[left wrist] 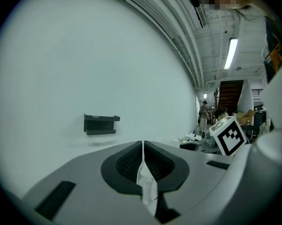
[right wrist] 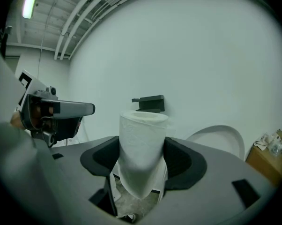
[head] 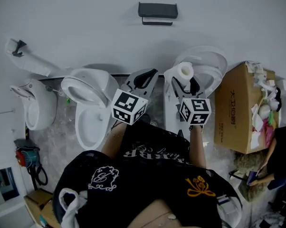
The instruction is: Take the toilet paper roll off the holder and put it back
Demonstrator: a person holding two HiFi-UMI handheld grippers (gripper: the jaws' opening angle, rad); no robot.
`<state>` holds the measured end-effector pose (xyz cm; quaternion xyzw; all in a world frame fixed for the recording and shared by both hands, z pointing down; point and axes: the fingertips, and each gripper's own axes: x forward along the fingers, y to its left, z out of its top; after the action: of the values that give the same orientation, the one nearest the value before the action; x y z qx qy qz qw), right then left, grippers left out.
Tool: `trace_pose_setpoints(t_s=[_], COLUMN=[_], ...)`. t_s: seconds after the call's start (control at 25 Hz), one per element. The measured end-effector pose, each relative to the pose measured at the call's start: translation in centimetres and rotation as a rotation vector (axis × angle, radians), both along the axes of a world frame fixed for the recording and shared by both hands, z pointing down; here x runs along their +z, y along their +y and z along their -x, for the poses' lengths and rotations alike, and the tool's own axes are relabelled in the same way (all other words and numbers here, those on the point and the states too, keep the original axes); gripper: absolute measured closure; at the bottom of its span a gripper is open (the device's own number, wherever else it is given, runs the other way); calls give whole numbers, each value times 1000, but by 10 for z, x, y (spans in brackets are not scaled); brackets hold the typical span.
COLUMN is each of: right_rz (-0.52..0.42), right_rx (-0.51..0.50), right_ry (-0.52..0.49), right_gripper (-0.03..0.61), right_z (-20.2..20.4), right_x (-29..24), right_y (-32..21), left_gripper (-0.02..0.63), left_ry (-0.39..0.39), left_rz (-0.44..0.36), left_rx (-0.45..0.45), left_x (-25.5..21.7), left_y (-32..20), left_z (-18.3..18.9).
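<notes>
My right gripper (right wrist: 142, 165) is shut on the white toilet paper roll (right wrist: 142, 139), which stands upright between the pads and is squeezed at its lower half. In the head view the roll (head: 184, 71) is held up well below the dark wall holder (head: 157, 13), which is empty. The holder (right wrist: 150, 103) shows just behind the roll's top. My left gripper (left wrist: 143, 161) has its jaws together with a small scrap of white paper (left wrist: 146, 186) pinched low between them. It points at the wall, with the holder (left wrist: 100, 124) up and to its left.
A white toilet (head: 88, 103) stands at the left below the left gripper, and another toilet (head: 210, 63) sits behind the roll. A cardboard box (head: 235, 108) of rubbish is at the right. A white fixture (head: 36, 106) stands by the far left wall.
</notes>
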<state>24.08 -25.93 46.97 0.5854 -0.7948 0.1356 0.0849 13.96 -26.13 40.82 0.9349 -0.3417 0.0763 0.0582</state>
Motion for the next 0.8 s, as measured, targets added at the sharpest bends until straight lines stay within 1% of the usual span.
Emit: trace_pose_setpoints(t_s=[0.24, 0.6, 0.8], right_rz=[14, 17, -13], right_rx=[-11, -19, -14], right_ry=[-9, -15, -20], right_gripper=[276, 276, 276], right_z=[6, 13, 11], right_x=[9, 10, -8], right_y=[5, 7, 2], left_gripper=[588, 588, 588], left_ry=[-13, -21, -18], left_rz=[-1, 3, 2], left_rx=[1, -6, -18], left_x=[2, 5, 4], left_y=[6, 9, 8], left_z=[0, 4, 13])
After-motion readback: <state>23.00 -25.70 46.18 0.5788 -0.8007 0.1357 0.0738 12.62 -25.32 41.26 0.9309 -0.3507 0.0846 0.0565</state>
